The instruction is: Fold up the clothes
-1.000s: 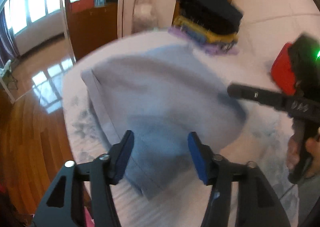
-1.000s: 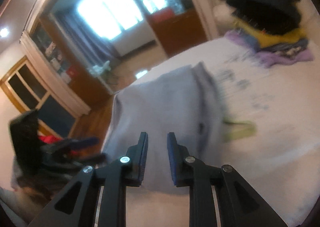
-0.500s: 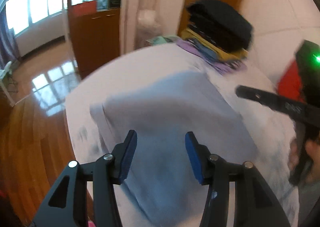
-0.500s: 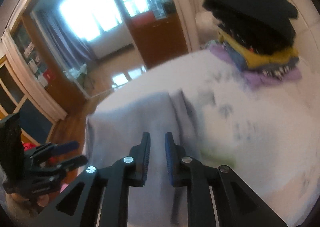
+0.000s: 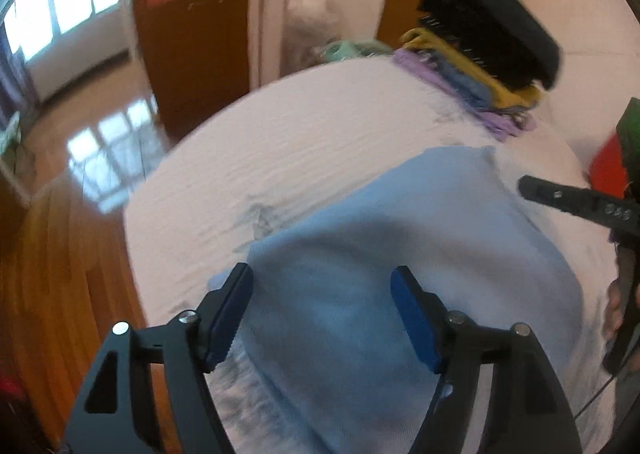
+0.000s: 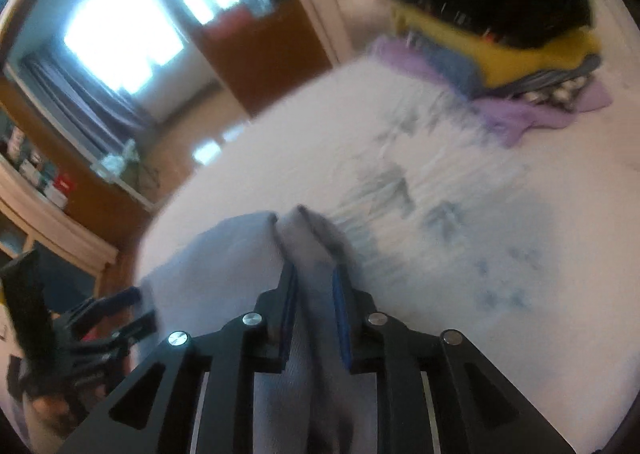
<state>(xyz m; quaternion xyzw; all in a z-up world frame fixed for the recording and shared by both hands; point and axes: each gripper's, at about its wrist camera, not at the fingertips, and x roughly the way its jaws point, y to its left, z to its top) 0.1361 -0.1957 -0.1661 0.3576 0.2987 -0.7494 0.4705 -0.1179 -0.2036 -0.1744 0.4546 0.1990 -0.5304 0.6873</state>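
While L gripper (image 5: 322,318) fingers gape wide, R gripper (image 6: 316,290) fingers pinch blue garment (image 5: 400,254).

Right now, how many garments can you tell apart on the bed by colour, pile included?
Light blue, spread out: 1
Black, top of pile: 1
Yellow: 1
Blue: 1
Purple, bottom: 1
Total: 5 told apart; blur may hide more in the pile.

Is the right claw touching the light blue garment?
Touching. In the right wrist view, the right claw has the light blue garment bunched between its fingers, fabric against both blue pads.
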